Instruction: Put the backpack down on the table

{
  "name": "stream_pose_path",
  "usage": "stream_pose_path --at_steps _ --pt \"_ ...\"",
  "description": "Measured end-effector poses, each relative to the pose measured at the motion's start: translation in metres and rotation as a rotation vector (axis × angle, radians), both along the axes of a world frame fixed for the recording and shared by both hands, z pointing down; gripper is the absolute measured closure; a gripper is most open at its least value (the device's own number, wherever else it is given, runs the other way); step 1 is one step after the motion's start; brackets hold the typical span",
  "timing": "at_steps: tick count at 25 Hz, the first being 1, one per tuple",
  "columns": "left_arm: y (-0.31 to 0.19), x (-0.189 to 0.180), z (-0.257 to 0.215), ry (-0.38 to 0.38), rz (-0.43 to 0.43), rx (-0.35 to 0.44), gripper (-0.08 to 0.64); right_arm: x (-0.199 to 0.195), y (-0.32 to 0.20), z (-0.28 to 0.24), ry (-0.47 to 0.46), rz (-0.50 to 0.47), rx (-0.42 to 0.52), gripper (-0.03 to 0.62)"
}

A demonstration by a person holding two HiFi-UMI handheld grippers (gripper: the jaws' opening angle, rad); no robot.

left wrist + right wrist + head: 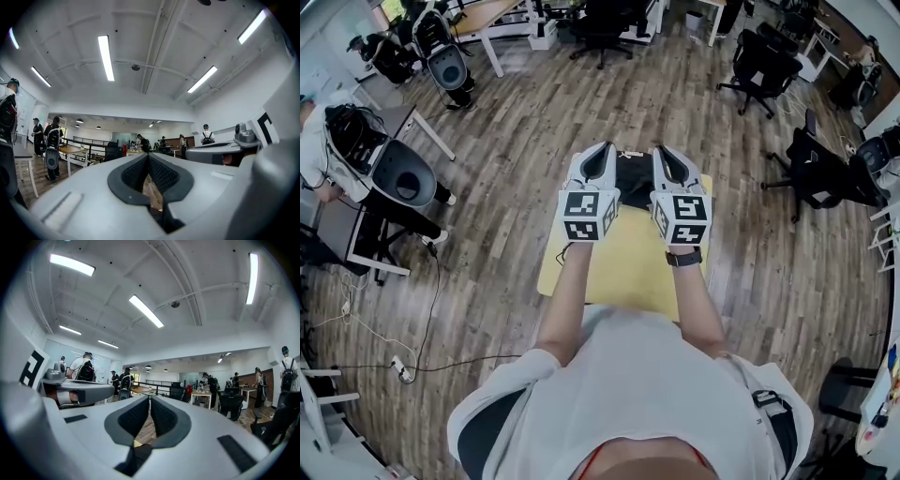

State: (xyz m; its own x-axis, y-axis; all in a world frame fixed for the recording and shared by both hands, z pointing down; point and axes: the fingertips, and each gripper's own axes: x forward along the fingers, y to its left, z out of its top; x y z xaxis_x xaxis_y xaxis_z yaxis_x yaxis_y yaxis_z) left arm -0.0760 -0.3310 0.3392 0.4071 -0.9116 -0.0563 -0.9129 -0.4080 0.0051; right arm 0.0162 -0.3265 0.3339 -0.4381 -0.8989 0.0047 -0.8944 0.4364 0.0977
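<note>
A small black backpack [634, 180] lies at the far end of the yellow table [623, 262], partly hidden by the two grippers that flank it. My left gripper [604, 148] is at its left side and my right gripper [662, 148] at its right, both held level and pointing away from me. In the left gripper view the gripper [148, 155] has its dark pads pressed together with nothing between them. The right gripper [150, 397] looks the same in its own view. Neither gripper view shows the backpack.
Wood floor surrounds the table. Black office chairs [759, 66] stand at the far right, and more desks [487, 19] at the back. People wearing backpacks stand at the left [356, 141]. A cable and power strip [398, 367] lie on the floor at the left.
</note>
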Motion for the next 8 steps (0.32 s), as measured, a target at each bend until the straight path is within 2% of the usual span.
stream_pose_path --at_steps 8 --pt "0.003 0.002 0.012 0.005 0.012 -0.020 0.549 0.005 0.004 0.008 -0.002 0.024 -0.010 0.571"
